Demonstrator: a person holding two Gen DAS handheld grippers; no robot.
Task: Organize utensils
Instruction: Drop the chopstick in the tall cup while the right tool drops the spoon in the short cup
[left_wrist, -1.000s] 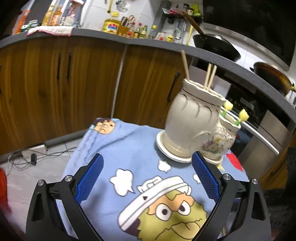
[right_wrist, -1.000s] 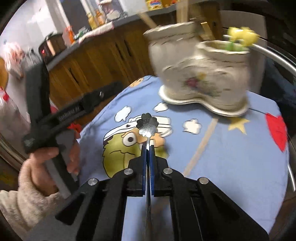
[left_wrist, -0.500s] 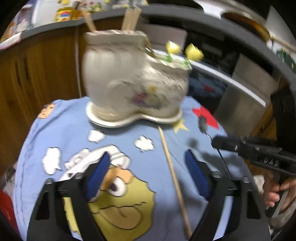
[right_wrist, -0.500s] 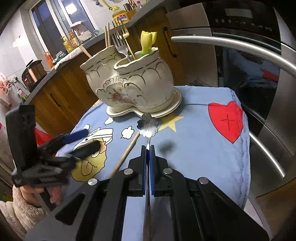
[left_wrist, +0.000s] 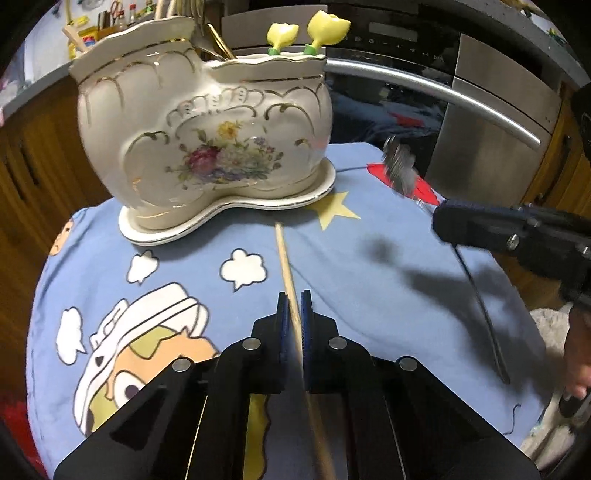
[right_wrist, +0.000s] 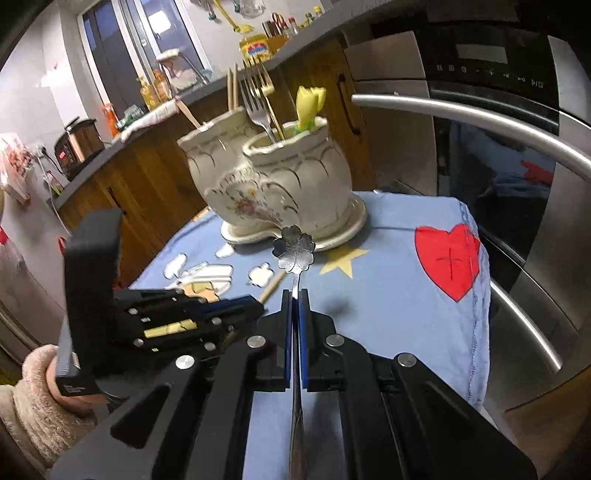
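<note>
A: On the blue cartoon cloth (left_wrist: 388, 266), just short of the holder's saucer, lay the wooden chopstick (left_wrist: 285, 254), its far tip pointing at the ceramic utensil holder (left_wrist: 207, 136). The left gripper (left_wrist: 294, 314) had its blue pads pressed against the stick's near half, pinching it.

B: Was it lifted?

A: That could not be told; its far end looked to be resting on the cloth. The step in hand seemed to be the pick-up, one utensil per hand.

B: And the other hand?

A: The right gripper (right_wrist: 294, 306) was clamped on the handle of a small metal spoon (right_wrist: 293, 249) with a flower-shaped bowl, held in the air just in front of the holder.

B: What did the next move call for?

A: Probably raising the chopstick, tipping it upright and dropping it into the taller compartment, where other sticks (right_wrist: 232, 88) already stood. The spoon likely belonged in the lower compartment, beside the forks (right_wrist: 258, 92) and two yellow tulip-topped pieces (left_wrist: 308, 31).

B: How did the chopstick look?

A: Pale, thin, straight and plain. The holder was cream with gold trim and a painted bouquet, standing on a matching saucer, with an oven (right_wrist: 480, 92) behind.
</note>
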